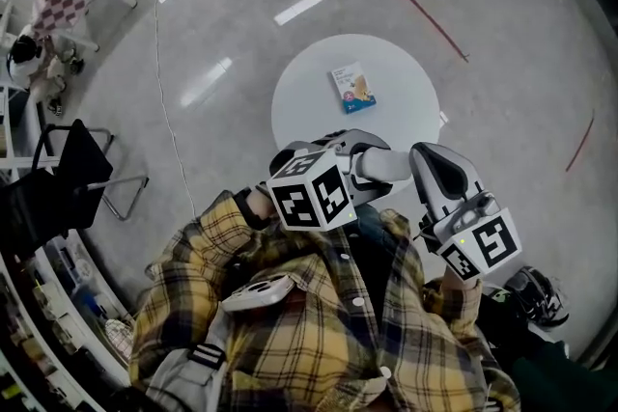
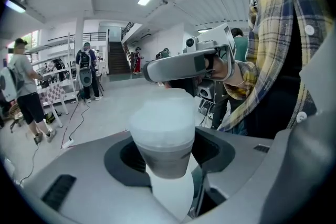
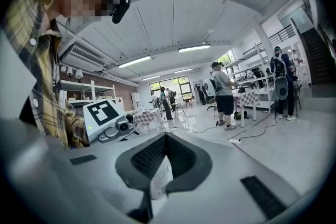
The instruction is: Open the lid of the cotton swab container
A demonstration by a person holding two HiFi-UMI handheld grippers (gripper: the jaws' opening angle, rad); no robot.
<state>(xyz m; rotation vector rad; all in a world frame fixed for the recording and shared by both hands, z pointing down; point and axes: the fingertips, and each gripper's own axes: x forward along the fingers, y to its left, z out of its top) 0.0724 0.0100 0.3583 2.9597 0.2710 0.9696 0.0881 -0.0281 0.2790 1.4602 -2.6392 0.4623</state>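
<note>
My left gripper (image 2: pixel 165 152) is closed round a translucent cotton swab container (image 2: pixel 163 126) with a frosted lid, held upright in front of the plaid shirt. In the head view the left gripper (image 1: pixel 338 150) and the right gripper (image 1: pixel 430 164) are both raised close to the person's chest, above the near edge of the round table, and the container itself is hidden there. My right gripper (image 3: pixel 164 162) has its jaws shut, with a thin white printed slip (image 3: pixel 160 182) pinched between them. The right gripper's body (image 2: pixel 191 63) shows just beyond the container.
A round white table (image 1: pixel 406 82) stands on the grey floor with a small printed packet (image 1: pixel 352 87) lying on it. A black chair (image 1: pixel 72 174) is at the left. Several people (image 3: pixel 223 94), tables and floor cables (image 1: pixel 169 111) fill the room beyond.
</note>
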